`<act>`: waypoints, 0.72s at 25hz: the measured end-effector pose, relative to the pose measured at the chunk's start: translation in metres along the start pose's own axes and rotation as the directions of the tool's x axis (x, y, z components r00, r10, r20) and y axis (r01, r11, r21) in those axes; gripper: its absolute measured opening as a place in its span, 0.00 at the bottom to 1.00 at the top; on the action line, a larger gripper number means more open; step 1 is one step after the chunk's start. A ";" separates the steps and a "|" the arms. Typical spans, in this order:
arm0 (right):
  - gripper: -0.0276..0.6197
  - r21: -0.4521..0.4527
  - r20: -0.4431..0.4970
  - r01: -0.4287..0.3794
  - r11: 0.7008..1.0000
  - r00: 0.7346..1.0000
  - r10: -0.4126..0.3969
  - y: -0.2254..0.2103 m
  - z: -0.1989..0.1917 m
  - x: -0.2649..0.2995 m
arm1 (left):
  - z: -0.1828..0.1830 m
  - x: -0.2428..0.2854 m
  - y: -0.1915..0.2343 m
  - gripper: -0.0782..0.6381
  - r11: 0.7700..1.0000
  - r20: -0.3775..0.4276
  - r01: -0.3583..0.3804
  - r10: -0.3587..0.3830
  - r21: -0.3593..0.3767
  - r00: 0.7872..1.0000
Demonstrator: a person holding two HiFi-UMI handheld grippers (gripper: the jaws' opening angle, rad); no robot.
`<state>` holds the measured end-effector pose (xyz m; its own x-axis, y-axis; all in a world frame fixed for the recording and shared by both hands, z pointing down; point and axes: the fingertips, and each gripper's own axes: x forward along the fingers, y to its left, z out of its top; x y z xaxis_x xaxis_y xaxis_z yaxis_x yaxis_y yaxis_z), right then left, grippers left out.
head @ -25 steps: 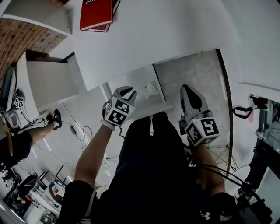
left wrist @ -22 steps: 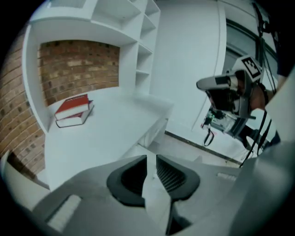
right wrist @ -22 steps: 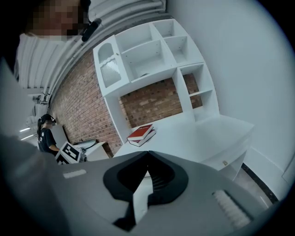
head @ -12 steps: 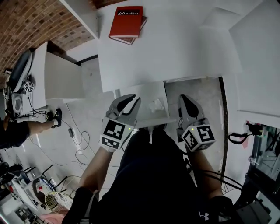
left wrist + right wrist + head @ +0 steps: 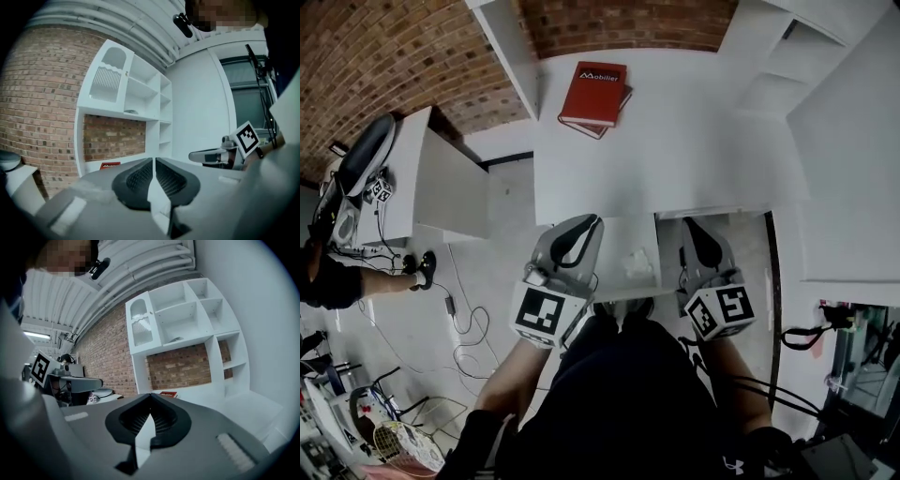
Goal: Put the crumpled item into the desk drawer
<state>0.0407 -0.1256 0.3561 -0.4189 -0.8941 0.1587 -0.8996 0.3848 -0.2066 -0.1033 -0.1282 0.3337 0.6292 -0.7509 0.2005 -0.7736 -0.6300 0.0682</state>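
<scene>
Both arms are reaching forward and low at the near edge of the white table [image 5: 675, 141]. The left gripper [image 5: 589, 223] and right gripper [image 5: 694, 227] are flanking the open white drawer [image 5: 617, 246]. Each gripper's fingers are pressing together, holding nothing. The crumpled white item [image 5: 637, 261] is lying inside the drawer between them. A red hardcover book [image 5: 593, 94] is lying at the table's far side.

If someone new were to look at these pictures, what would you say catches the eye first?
The red book stands out on the white desk, near the brick wall. Closer in, the crumpled item lies in the open drawer, between the left hand-held gripper and the right hand-held gripper, both shut.
</scene>
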 end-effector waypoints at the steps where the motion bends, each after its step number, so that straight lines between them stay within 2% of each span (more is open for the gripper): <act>1: 0.05 -0.007 0.022 -0.009 1.000 1.000 0.009 0.002 0.008 0.000 | 0.004 0.000 0.000 0.14 1.000 0.015 -0.008 0.008 0.003 1.000; 4: 0.05 -0.001 0.094 -0.049 0.999 0.994 0.049 0.010 0.029 -0.002 | 0.013 -0.003 0.001 0.13 0.999 0.052 -0.026 0.024 0.032 0.998; 7: 0.05 -0.017 0.144 -0.067 0.998 0.987 0.069 0.019 0.046 -0.004 | 0.021 -0.008 -0.003 0.12 0.999 0.078 -0.040 0.041 -0.008 0.996; 13: 0.05 -0.059 0.183 -0.072 0.996 0.980 0.082 0.027 0.067 -0.006 | 0.044 -0.018 -0.007 0.11 0.999 0.156 -0.041 0.043 -0.017 0.987; 18: 0.05 -0.087 0.222 -0.077 0.993 0.971 0.095 0.032 0.080 -0.013 | 0.062 -0.022 -0.003 0.11 0.998 0.177 -0.066 0.069 -0.021 0.982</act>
<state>0.0267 -0.1202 0.2702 -0.4644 -0.8820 -0.0796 -0.8720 0.4711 -0.1331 -0.1099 -0.1221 0.2686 0.5780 -0.8155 0.0283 -0.8148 -0.5749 0.0750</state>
